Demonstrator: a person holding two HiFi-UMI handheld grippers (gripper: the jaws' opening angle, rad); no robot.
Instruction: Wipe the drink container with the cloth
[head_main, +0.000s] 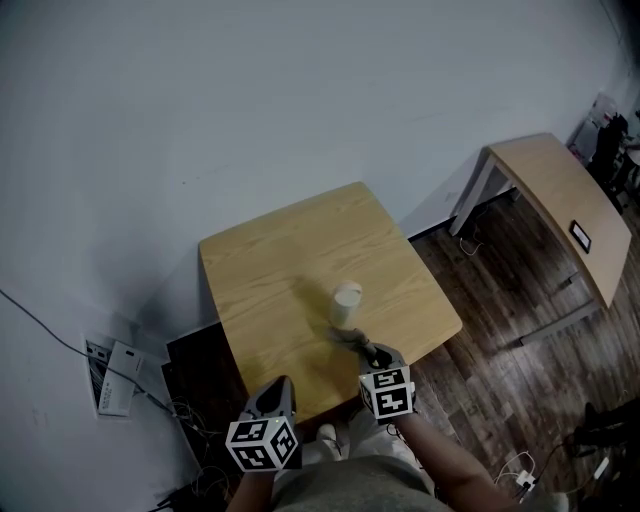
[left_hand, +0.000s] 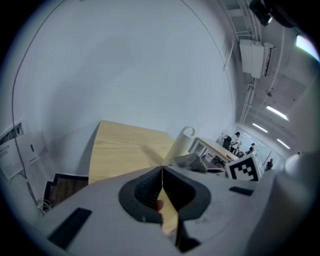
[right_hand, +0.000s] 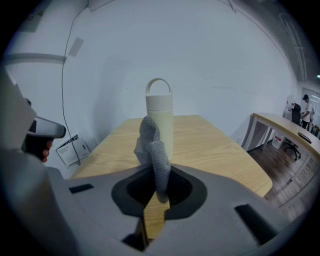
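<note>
Pale wall (head_main: 250, 100), dark plank floor (head_main: 500, 290) — second desk (head_main: 560, 195).

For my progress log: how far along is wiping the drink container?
Done: right tongs are shut on the grey cloth. In hand: cloth held up in front of the upright drink container; contact unclear. Remaining: the wiping itself; left tongs shut and empty.

Coarse knitted cloth (right_hand: 153, 150), smooth matt drink container (right_hand: 160, 120), grained wooden table (right_hand: 215, 142).

Dim, cool, flat light throughout. Ceiling strips (left_hand: 274, 113) glare at the left gripper view's right edge. Bottle (head_main: 346, 303) casts a soft shadow across the table (head_main: 270, 250). The 2 gripper views warp heavily, corners black, near foreground blurred.
</note>
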